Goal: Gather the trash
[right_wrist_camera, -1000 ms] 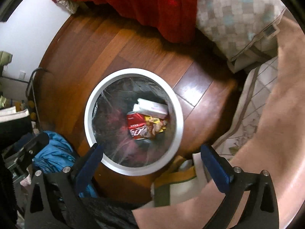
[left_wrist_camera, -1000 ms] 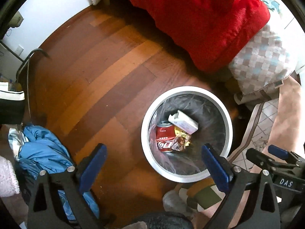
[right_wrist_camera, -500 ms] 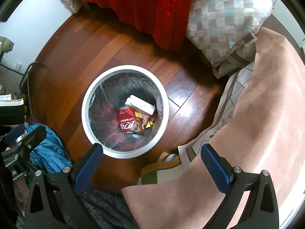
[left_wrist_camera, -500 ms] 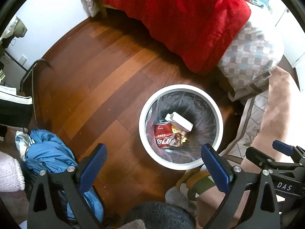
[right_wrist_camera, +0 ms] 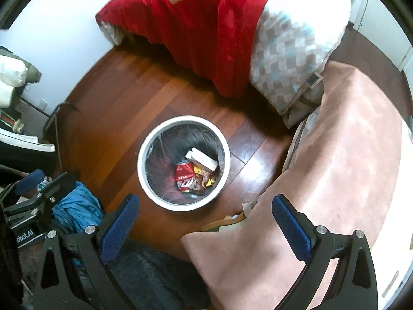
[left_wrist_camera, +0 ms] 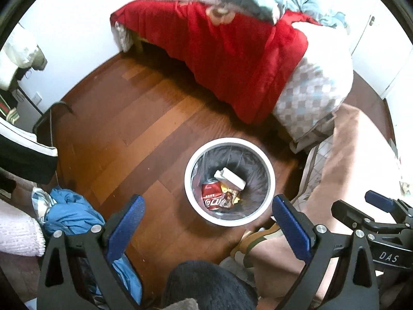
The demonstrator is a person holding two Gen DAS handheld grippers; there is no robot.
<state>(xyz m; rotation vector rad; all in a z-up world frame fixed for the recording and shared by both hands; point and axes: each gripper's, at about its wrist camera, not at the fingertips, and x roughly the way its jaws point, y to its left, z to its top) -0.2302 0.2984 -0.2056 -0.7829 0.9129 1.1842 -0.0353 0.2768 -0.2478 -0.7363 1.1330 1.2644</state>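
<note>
A round white trash bin with a dark liner stands on the wooden floor; it also shows in the right wrist view. Inside lie a red can, a white box and crumpled wrappers; the right wrist view shows the can and box too. My left gripper is open and empty, high above the bin's near side. My right gripper is open and empty, high above the floor near the bin.
A bed with a red blanket and a checked quilt stands behind the bin. A pink blanket lies at the right. Blue clothing lies on the floor at the left. Bare wooden floor stretches left of the bin.
Both grippers have risen away from the bin, which now looks smaller and farther below. More of the bed and room shows. Both stay open and empty.
</note>
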